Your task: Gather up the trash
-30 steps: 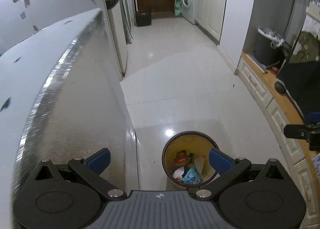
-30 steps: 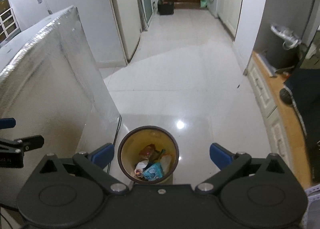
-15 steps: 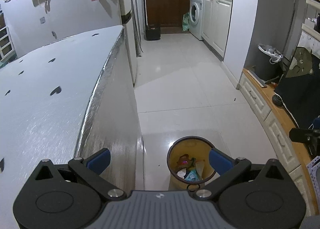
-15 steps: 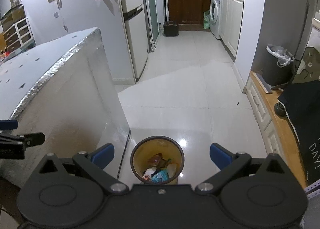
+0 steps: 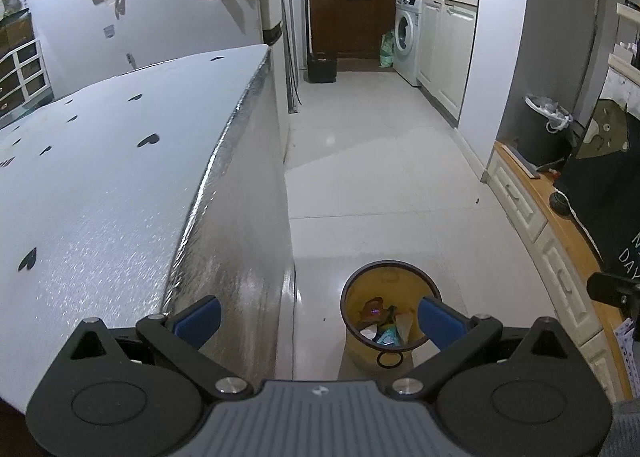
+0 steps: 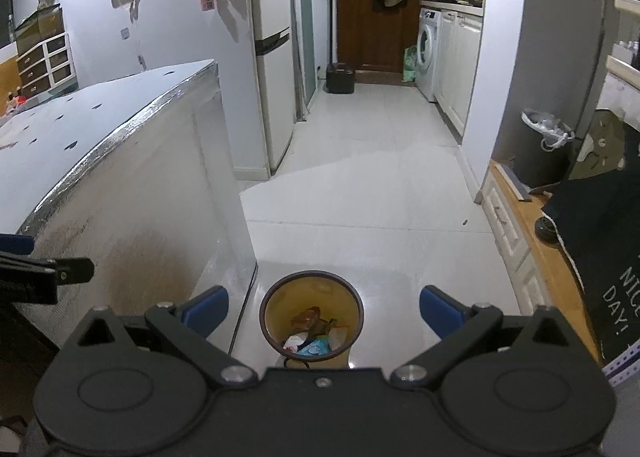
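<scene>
Big silver-wrapped table along the left, pale tiled floor running back toward a washing machine. Small amber trash bin stood on the floor just beside the table's corner — crumpled wrappers piled in the bottom, well below the rim. Probably light and a bit slick, thin plastic, so likely to tip or flex if pinched hard. Best bet: the rim, or that little wire ring hanging off the near side. Left gripper spread wide, nothing held — right gripper same, hovering above the bin.
</scene>
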Tool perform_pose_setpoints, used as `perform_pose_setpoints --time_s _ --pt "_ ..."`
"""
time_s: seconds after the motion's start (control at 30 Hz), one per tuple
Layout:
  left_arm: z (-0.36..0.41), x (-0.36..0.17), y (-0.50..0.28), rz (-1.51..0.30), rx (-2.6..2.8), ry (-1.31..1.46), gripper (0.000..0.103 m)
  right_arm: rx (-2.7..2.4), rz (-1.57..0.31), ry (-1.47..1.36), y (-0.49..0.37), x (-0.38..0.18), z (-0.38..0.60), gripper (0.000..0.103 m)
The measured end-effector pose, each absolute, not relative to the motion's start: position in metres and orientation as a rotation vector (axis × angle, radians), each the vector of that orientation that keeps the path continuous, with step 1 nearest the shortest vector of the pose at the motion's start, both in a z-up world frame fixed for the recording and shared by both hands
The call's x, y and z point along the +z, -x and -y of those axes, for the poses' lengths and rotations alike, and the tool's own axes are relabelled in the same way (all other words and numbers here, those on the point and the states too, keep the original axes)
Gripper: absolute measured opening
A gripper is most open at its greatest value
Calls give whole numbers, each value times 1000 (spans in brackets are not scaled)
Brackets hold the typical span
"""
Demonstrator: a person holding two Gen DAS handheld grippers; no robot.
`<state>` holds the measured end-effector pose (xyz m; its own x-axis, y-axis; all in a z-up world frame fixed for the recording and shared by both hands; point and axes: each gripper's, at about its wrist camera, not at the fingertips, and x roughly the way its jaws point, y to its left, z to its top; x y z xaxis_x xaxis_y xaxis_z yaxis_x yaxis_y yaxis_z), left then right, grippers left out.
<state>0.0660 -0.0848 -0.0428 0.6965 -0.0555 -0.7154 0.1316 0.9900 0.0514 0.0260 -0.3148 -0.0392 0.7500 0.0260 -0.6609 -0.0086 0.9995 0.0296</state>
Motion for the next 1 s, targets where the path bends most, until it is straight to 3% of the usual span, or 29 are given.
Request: perform_pose_setpoints --time_s 1.0 --pt "79 -58 -53 -782 -88 -92 103 -82 -742 -1 -16 -53 309 103"
